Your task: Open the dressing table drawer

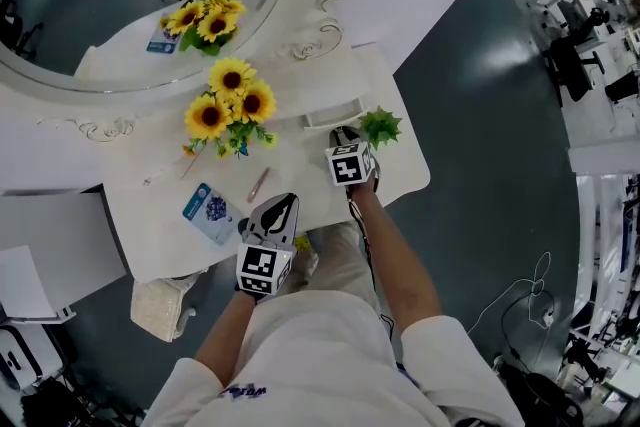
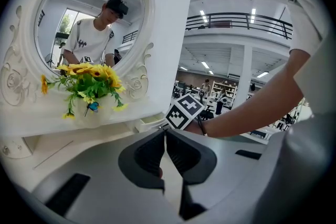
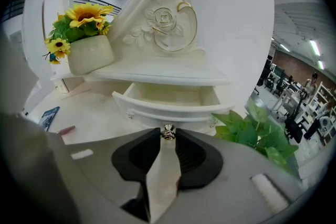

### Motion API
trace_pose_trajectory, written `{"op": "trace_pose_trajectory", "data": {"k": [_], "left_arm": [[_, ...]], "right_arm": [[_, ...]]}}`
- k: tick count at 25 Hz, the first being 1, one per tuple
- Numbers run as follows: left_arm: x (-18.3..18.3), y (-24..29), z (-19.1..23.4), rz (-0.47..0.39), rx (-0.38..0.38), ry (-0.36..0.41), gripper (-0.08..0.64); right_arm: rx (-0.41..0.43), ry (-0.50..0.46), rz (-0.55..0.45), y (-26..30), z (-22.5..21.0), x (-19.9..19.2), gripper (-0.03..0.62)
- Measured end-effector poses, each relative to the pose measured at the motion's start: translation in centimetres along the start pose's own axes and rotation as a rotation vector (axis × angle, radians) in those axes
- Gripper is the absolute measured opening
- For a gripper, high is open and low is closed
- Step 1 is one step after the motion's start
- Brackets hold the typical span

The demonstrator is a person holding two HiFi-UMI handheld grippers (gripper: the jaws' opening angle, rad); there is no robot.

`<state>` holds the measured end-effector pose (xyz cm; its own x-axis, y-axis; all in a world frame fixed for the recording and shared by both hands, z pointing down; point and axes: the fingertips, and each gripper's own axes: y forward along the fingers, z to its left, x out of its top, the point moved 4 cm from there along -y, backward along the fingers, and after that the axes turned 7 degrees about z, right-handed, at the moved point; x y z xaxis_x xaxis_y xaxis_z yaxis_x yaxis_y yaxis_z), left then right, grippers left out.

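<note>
Drawer of white wood (image 3: 173,96) juts past its shelf (image 3: 157,77), small silver knob (image 3: 168,131) pinched in right gripper (image 3: 168,134); left gripper (image 2: 165,132) closed, empty.

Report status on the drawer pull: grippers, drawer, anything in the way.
Grippers: right gripper shut on knob; left gripper shut, empty. Task: drawer pulled open. Obstructions: green plant close beside, not blocking.

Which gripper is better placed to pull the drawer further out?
Right: the right gripper has its jaws on the knob of the partly open drawer. The left gripper is shut, empty, away from it.
</note>
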<state>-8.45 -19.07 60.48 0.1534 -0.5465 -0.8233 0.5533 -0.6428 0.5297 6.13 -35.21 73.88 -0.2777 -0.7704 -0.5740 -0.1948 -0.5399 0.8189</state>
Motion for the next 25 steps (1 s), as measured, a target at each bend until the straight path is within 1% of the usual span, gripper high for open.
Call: {"op": "trace_pose_trajectory", "data": {"k": [13, 25], "left_arm": [[-0.32, -0.38, -0.54, 0.015, -0.014, 0.016, 0.020], [-0.35, -0.70, -0.62, 0.015, -0.015, 0.018, 0.020]], "right_arm": [[-0.003, -0.001, 0.006, -0.48, 0.16, -0.74, 0.101], [-0.004, -0.004, 0.011, -0.58, 0.10, -0.63, 0.101]]}}
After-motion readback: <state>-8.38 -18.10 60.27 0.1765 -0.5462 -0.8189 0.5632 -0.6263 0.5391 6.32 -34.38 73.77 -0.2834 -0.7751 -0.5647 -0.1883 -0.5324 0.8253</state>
